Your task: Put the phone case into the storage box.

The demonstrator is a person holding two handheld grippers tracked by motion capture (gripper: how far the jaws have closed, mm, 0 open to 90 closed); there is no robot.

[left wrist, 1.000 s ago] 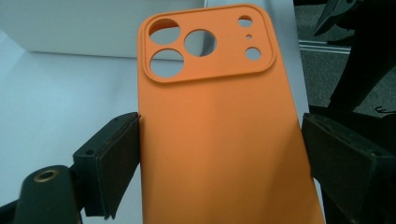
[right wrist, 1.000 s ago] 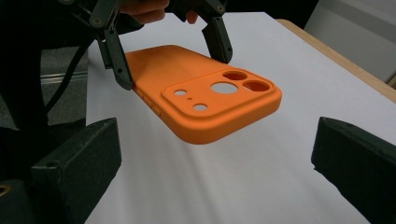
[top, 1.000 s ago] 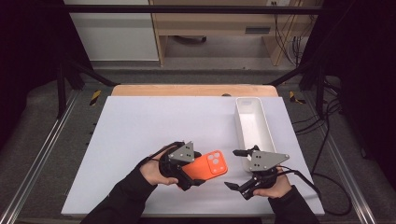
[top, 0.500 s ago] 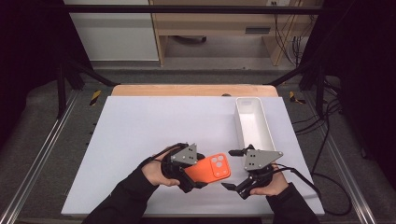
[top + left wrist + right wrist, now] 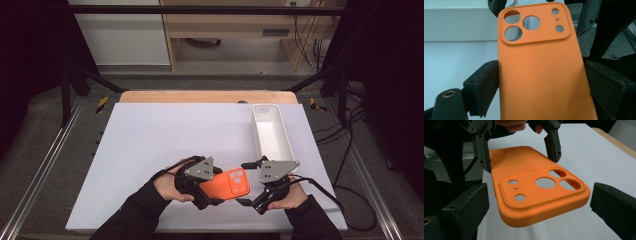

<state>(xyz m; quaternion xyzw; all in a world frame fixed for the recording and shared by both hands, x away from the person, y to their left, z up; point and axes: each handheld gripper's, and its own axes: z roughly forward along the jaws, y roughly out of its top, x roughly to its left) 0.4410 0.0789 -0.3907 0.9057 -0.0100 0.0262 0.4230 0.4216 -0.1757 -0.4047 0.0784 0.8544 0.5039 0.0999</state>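
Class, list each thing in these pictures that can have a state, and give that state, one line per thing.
Orange phone case: held off the table, back side up, camera holes toward the right claw.
Left claw: shut on the case's long edges.
Right claw: open, a pad on each side of the case's camera end, touching neither.
White tray: upright on the table, looks empty.
Table: flat, bears the tray.
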